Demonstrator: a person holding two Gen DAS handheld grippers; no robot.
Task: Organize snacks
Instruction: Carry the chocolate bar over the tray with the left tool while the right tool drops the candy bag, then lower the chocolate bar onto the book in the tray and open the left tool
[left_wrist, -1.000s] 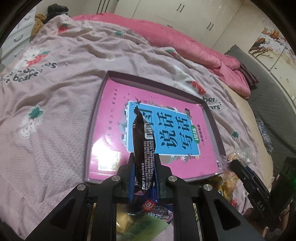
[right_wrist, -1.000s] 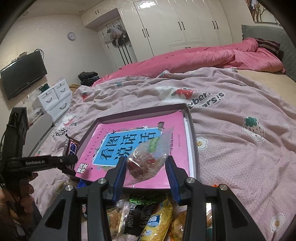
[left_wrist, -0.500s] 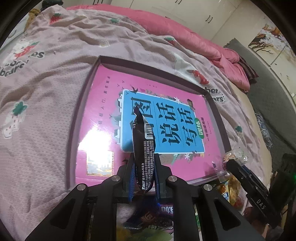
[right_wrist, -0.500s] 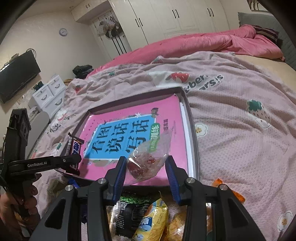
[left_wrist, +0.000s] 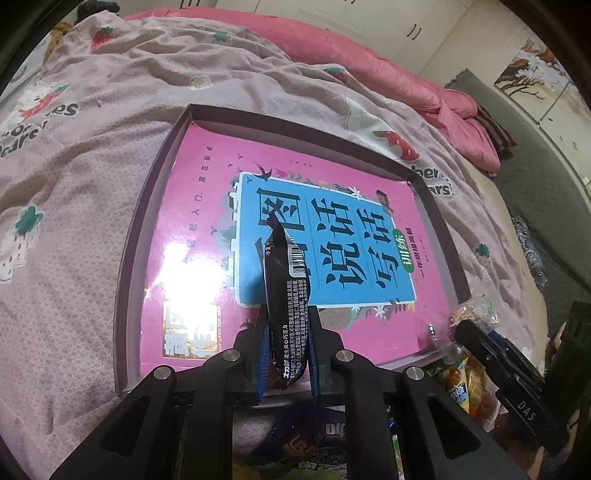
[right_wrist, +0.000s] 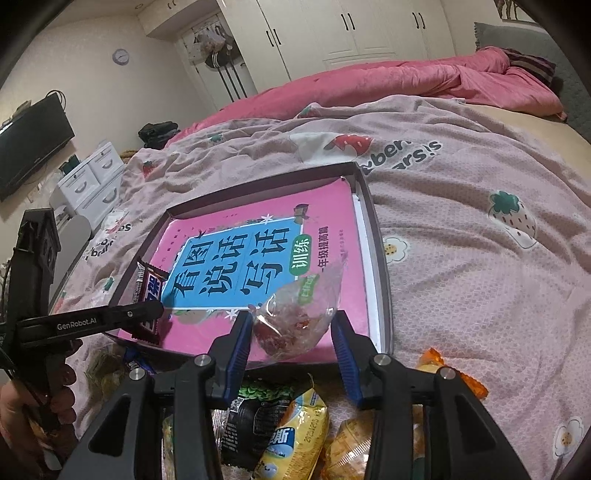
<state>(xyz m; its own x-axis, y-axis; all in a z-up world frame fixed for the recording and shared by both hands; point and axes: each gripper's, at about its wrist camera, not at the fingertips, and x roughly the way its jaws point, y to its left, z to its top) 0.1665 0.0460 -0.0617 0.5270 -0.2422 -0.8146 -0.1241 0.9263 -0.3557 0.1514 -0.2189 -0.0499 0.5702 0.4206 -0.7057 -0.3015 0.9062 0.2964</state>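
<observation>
Both grippers have come down closer to the shallow box (left_wrist: 146, 236) on the bedspread (left_wrist: 74, 184), compared with a second ago: in the left wrist view the box now fills more of the picture, and the pink book (left_wrist: 207, 206) lying inside it sits right under the fingers. Over the last half second little has shifted. My reading is that the carry is over and both snacks are about to be set down in the box.

The left gripper (left_wrist: 286, 343) is pinched narrow, its 2 blue pads pressing on a dark chocolate bar wrapper (left_wrist: 286, 280) that stands up between them, its free end with the barcode pointing out over the blue title panel. In the right wrist view the same bar (right_wrist: 147, 291) hangs at the near left corner of the box.

The right gripper (right_wrist: 295, 332) stands partly open around a clear plastic bag of reddish snacks (right_wrist: 295, 314), which is held up over the near edge of the book. The left pad meets the bag; whether the right pad touches the film I cannot tell.

More packets, among them a yellow snack bag (right_wrist: 295, 439) and a dark one (right_wrist: 247, 417), lie on the bedspread just below the box, unsorted.
</observation>
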